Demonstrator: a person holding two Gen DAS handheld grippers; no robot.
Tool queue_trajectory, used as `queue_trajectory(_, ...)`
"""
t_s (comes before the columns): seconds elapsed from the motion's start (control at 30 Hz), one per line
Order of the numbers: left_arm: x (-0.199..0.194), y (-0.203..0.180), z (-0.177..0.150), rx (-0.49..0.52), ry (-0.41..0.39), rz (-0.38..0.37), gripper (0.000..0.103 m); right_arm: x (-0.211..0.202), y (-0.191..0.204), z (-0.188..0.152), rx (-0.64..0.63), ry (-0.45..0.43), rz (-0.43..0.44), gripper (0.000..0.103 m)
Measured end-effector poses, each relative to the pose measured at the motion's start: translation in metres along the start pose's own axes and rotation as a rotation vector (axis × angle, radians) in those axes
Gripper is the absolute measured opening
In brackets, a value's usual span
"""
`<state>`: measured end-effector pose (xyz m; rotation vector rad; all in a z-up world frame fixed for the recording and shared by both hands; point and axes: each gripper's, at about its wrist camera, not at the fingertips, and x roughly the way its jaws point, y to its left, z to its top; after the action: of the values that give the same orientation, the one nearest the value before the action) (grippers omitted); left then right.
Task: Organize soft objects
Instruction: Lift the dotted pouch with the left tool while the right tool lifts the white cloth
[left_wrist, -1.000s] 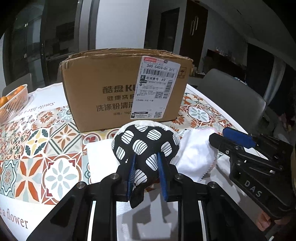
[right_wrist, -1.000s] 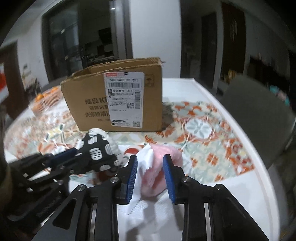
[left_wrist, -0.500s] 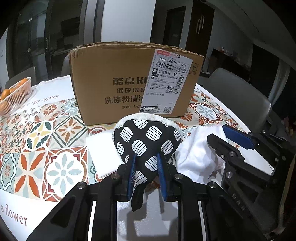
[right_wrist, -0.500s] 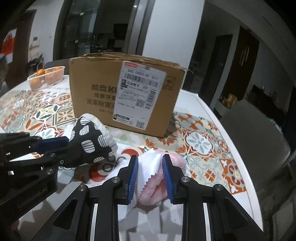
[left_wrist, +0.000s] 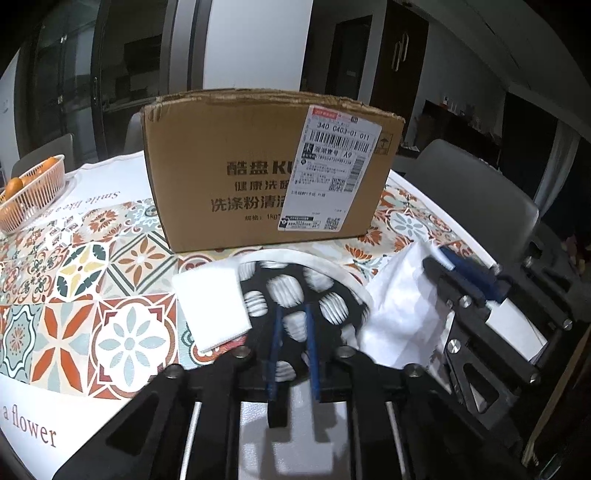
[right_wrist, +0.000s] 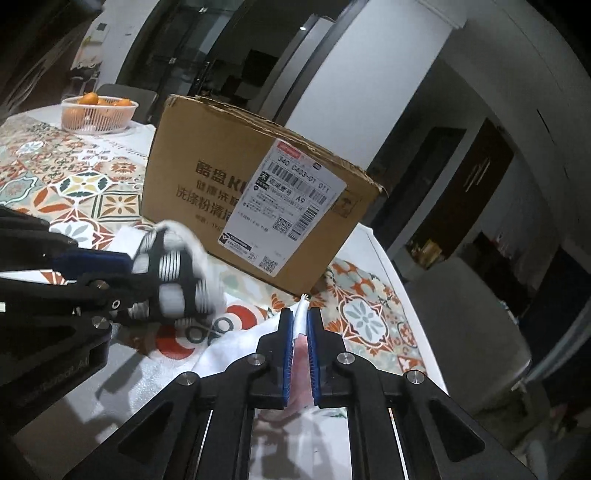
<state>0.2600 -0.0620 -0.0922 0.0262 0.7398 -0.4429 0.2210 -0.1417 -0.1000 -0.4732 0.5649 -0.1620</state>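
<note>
My left gripper (left_wrist: 293, 314) is shut on a black pouch with white striped dots (left_wrist: 295, 295), held just above the table in front of the open cardboard box (left_wrist: 266, 177). The pouch also shows in the right wrist view (right_wrist: 173, 273), with the left gripper (right_wrist: 122, 266) on it. My right gripper (right_wrist: 301, 314) is shut on a white cloth with a pink part (right_wrist: 300, 321). In the left wrist view the right gripper (left_wrist: 458, 273) holds the white cloth (left_wrist: 402, 306) to the right of the pouch.
A folded white cloth (left_wrist: 210, 306) lies on the patterned tablecloth (left_wrist: 74, 295) left of the pouch. An orange basket of oranges (left_wrist: 29, 195) stands at the far left. A grey chair (left_wrist: 476, 206) stands beyond the table's right edge.
My right gripper has closed tight on the white and pink cloth and lifted and tilted. My left gripper has moved with the pouch toward the box.
</note>
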Motion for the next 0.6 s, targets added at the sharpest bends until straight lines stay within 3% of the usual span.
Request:
queue_trajectory(0.1, 0.002, 0.002, 0.0, -0.012, 0.013, -0.01, 0.006, 0.005, -0.007, 0.0, 0.082, 0.046, 0.098, 0.004)
queue_trajectory(0.2, 0.009, 0.006, -0.005, -0.028, 0.054, -0.037, 0.006, 0.007, -0.008, -0.003, 0.111, 0.063, 0.111, 0.004)
queue_trajectory(0.23, 0.01, 0.007, -0.006, -0.039, 0.064, -0.045, 0.01, 0.006, -0.009, -0.003, 0.116, 0.064, 0.118, 0.004)
queue_trajectory(0.3, 0.012, 0.008, -0.009, -0.048, 0.09, -0.064, 0.037, 0.003, -0.008, -0.004, 0.124, 0.061, 0.128, 0.004)
queue_trajectory(0.33, 0.012, 0.007, -0.011, -0.049, 0.088, -0.047, 0.06, 0.001, -0.008, -0.004, 0.125, 0.059, 0.132, 0.004)
queue_trajectory(0.43, 0.011, 0.005, -0.012, -0.022, 0.08, -0.048, 0.064, 0.001, -0.009, -0.004, 0.135, 0.061, 0.138, 0.004)
queue_trajectory(0.6, 0.025, 0.002, -0.006, 0.05, 0.087, 0.03, 0.065, 0.006, -0.015, -0.007, 0.185, 0.087, 0.171, 0.004)
